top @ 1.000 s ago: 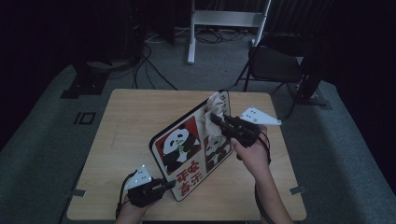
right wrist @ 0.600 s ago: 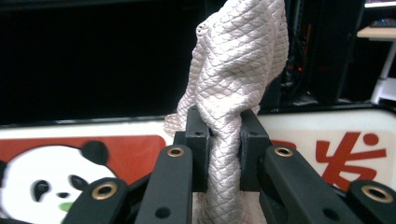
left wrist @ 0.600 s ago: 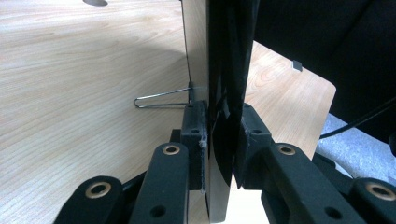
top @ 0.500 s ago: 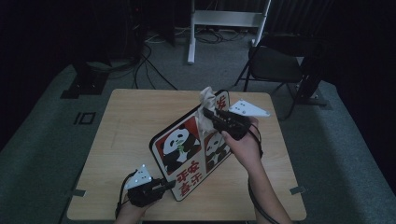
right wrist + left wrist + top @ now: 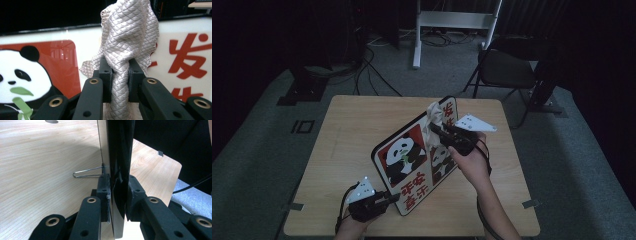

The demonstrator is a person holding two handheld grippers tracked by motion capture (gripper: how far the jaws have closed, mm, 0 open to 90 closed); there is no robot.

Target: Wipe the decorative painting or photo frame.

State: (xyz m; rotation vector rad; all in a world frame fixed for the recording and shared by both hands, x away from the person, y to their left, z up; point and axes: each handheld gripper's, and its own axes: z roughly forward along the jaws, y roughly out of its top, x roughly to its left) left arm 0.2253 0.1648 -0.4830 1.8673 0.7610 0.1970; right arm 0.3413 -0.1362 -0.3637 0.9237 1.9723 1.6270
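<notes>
A wooden table (image 5: pixel 342 150) bears a panda board (image 5: pixel 412 160), propped up on edge and tilted, a stiff, flat, glossy panel printed with pandas and red characters that looks light but likely slippery, so an edge grip suits it. The left gripper (image 5: pixel 384 200) pinches its near lower corner. The right gripper (image 5: pixel 119 72) clamps a soft, quilted pale cloth (image 5: pixel 127 37), bunched against the board's face, best held by a gathered fold.
</notes>
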